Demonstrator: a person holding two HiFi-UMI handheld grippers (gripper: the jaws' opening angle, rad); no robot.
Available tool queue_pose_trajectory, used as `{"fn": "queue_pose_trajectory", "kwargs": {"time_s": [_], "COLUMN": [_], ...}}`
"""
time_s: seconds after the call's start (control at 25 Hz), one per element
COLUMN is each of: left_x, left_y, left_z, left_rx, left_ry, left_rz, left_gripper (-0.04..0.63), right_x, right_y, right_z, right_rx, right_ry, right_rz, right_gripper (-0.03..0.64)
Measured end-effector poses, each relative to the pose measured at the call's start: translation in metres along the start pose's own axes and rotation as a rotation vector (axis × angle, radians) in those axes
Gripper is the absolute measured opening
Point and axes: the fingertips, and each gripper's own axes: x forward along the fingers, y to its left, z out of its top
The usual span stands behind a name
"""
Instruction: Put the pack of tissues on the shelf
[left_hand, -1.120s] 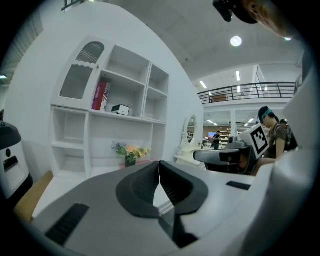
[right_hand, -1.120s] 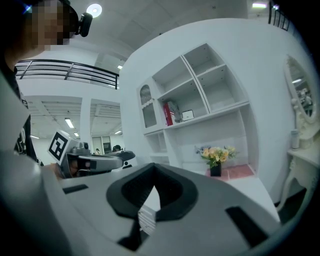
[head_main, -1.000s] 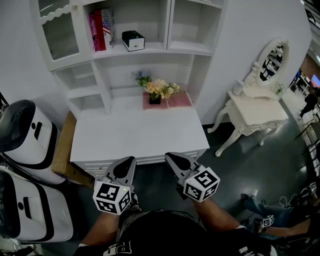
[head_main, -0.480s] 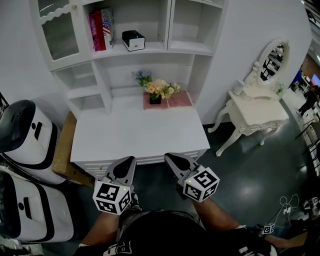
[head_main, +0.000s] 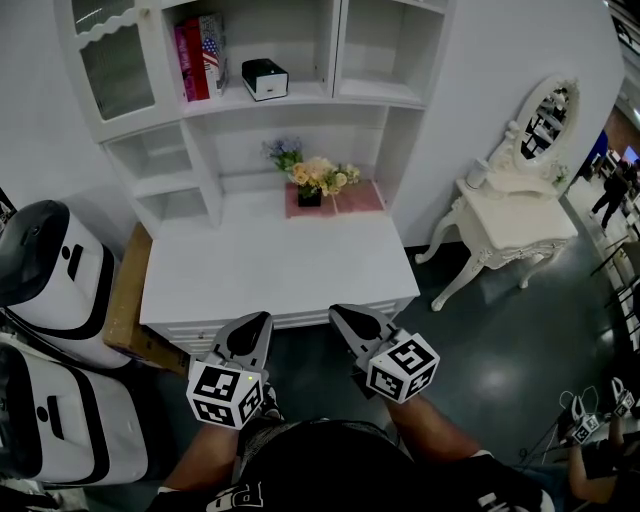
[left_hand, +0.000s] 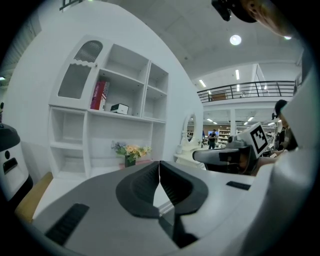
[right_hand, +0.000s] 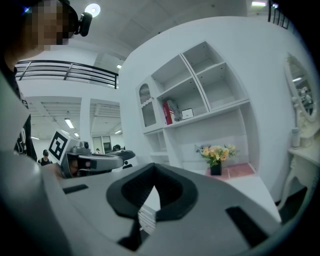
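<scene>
The pack of tissues (head_main: 265, 79), a small black and white box, rests on the white shelf (head_main: 300, 98) beside red books (head_main: 192, 60). It also shows in the left gripper view as a small box (left_hand: 119, 108) and in the right gripper view (right_hand: 187, 113). My left gripper (head_main: 262, 318) and right gripper (head_main: 337, 312) hover side by side below the desk's front edge, far from the shelf. Both are shut with nothing between the jaws, as the left gripper view (left_hand: 159, 162) and the right gripper view (right_hand: 153, 166) confirm.
A white desk (head_main: 270, 265) stands under the shelving, with a flower vase (head_main: 318, 178) on a pink mat at its back. White rounded machines (head_main: 50, 270) and a wooden board (head_main: 125, 300) sit at the left. A white dressing table (head_main: 510, 220) with an oval mirror stands at the right.
Both grippers hold still. Only a person in the background at the lower right of the head view has shifted.
</scene>
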Motion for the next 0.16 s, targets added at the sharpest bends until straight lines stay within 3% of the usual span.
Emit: {"fn": "queue_pose_trajectory", "kwargs": {"time_s": [0.16], "left_x": [0.0031], "left_y": [-0.0002], "left_z": [-0.0015], "left_rx": [0.000], "left_ry": [0.007], "left_rz": [-0.003], "left_gripper": [0.015], "right_x": [0.0006], "right_y": [-0.0026], "right_z": [0.0007], "right_rx": [-0.001], "right_ry": [0.000], "right_rz": [0.000], "right_gripper": [0.008]}}
